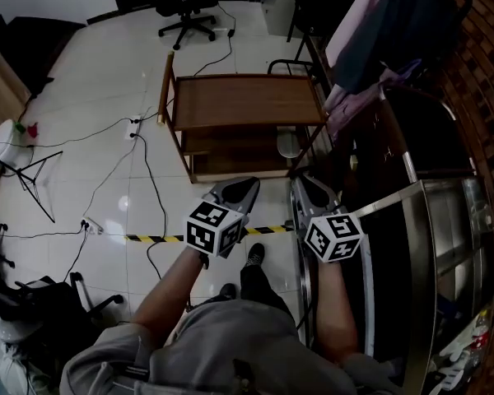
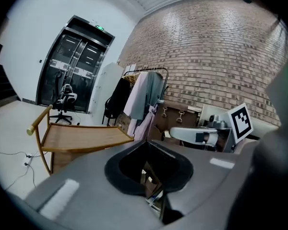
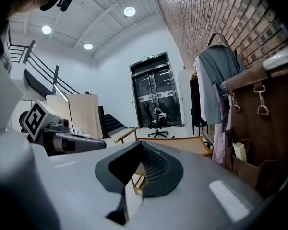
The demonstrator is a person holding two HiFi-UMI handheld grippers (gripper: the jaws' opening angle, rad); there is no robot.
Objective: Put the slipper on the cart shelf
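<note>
Ahead, a wooden cart [image 1: 243,101] is seen standing on the white tiled floor [image 1: 107,81]. The slipper [image 1: 288,144], a pale grey oblong shape, is seen lying on the cart's lower shelf [image 1: 230,151], near its right end; its detail cannot be made out.

Both grippers are held side by side over the floor, short of the cart and pointed toward it. The left gripper [image 1: 245,184] is shown with its jaws brought together, so that only a teardrop-shaped gap is left between them, through which the background is seen; nothing is gripped. The right gripper [image 1: 303,184] is closed in the same way, and nothing is held in it either. Each gripper is seen from the other's view, level with it and close beside it.

A strip of black-and-yellow tape [image 1: 160,239] is laid on the floor and is partly covered by the left gripper in the head view. Cables [image 1: 140,151] are trailed across the tiles to the left of the cart. An office chair [image 1: 188,11] is placed well beyond the cart, before dark glass doors [image 2: 74,75]. Clothes [image 1: 370,31] are hung on a rack just to the right of the cart, against a brick wall [image 2: 206,56].
</note>
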